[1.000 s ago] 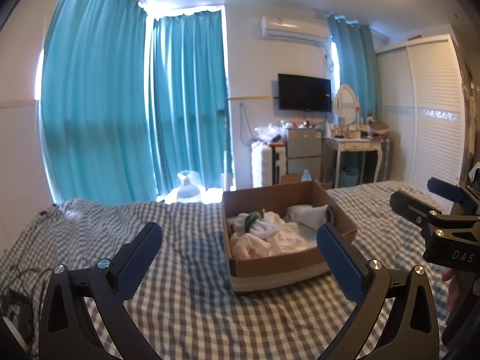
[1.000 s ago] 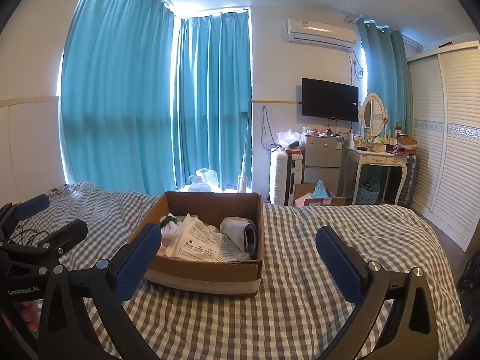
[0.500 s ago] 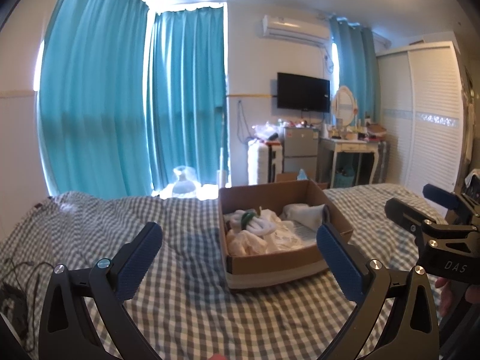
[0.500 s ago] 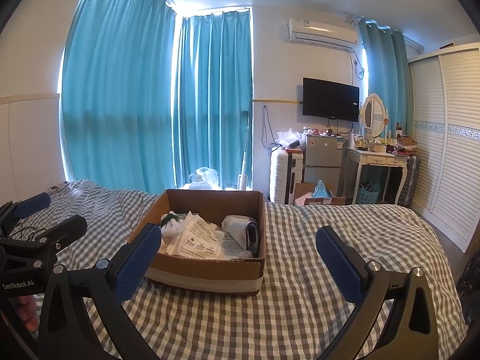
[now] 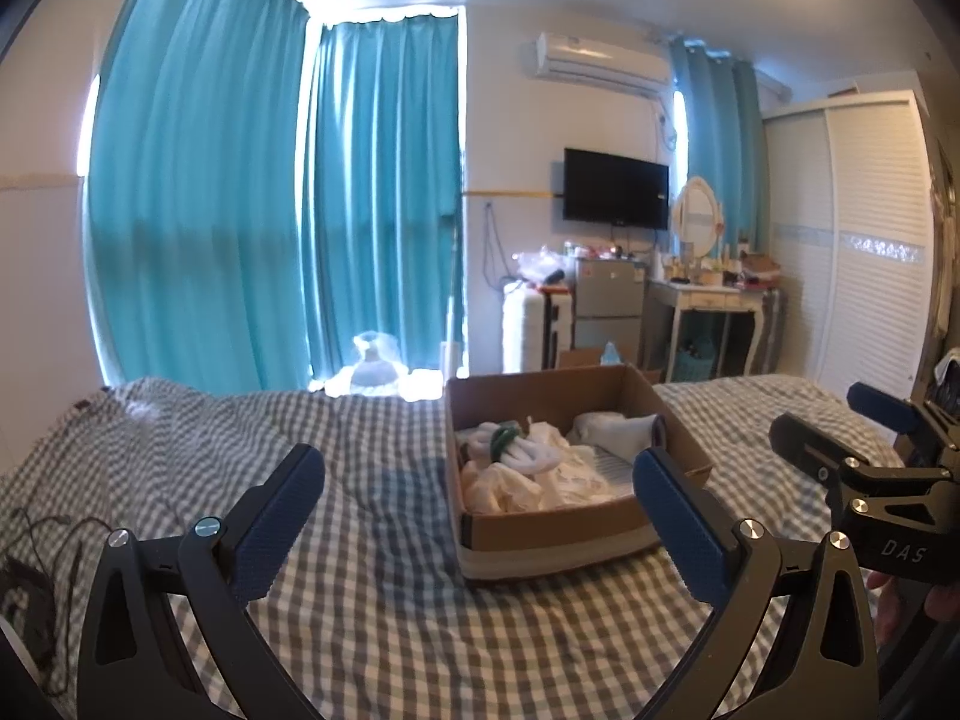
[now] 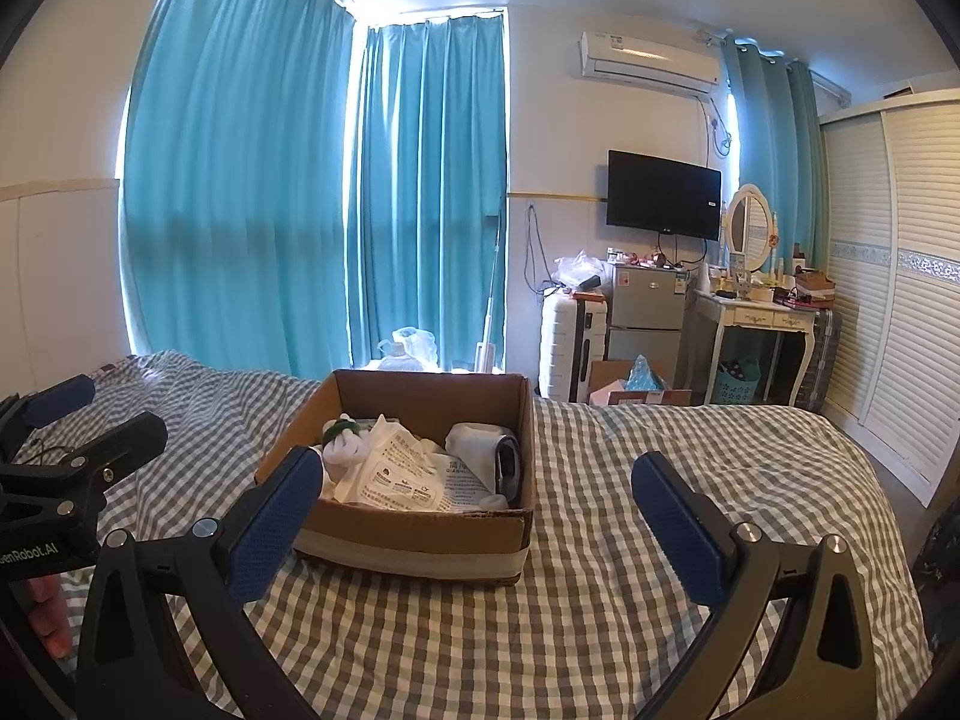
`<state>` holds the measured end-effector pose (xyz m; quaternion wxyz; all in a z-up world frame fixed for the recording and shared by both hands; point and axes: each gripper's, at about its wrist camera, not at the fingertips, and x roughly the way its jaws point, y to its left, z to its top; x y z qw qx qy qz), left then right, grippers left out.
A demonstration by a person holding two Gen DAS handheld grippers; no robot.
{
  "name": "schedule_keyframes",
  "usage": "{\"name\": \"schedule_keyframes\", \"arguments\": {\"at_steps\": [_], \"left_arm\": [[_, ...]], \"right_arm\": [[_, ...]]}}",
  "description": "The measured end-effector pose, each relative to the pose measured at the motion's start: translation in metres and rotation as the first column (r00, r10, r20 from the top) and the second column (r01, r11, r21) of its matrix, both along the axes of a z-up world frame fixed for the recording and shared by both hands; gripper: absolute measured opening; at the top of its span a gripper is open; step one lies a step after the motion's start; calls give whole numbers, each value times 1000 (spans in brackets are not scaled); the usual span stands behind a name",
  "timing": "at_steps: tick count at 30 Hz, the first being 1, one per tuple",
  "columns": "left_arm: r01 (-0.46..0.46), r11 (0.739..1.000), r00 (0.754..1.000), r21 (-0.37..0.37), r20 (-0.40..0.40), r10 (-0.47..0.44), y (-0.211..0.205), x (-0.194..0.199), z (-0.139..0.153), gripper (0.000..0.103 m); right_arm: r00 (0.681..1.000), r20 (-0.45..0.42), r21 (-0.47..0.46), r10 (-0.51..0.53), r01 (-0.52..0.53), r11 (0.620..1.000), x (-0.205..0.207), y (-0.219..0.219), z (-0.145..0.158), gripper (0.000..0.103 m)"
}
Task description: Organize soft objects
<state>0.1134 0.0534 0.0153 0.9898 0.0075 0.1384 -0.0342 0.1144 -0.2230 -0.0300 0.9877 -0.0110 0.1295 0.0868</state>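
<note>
A brown cardboard box (image 5: 540, 528) (image 6: 420, 534) sits on the grey checked bed. It holds a white and green soft toy (image 5: 510, 450) (image 6: 345, 441), white plastic packets (image 6: 396, 468) and a rolled white cloth (image 5: 618, 429) (image 6: 480, 441). My left gripper (image 5: 480, 498) is open and empty, held above the bed, left of and short of the box. My right gripper (image 6: 474, 498) is open and empty, held before the box's near wall. Each gripper shows at the edge of the other's view.
The checked bedspread (image 6: 630, 480) fills the foreground. A black cable (image 5: 36, 540) lies at the bed's left edge. Beyond the bed stand teal curtains (image 6: 420, 180), a white suitcase (image 6: 561, 348), a small fridge (image 6: 645, 312), a dressing table (image 6: 762, 312) and a white wardrobe (image 6: 900, 300).
The left wrist view has tilted up slightly, so the box sits lower and more rightward in it. The right gripper has barely moved. Both grippers stay open.
</note>
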Motion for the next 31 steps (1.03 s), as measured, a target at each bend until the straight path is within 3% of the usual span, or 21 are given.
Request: {"name": "schedule_keyframes", "arguments": {"at_steps": [31], "left_arm": [[17, 1000, 1000, -7, 10, -17, 5, 0, 0, 103]], "right_arm": [[1000, -6, 10, -9, 9, 1000, 1, 4, -1, 103]]}}
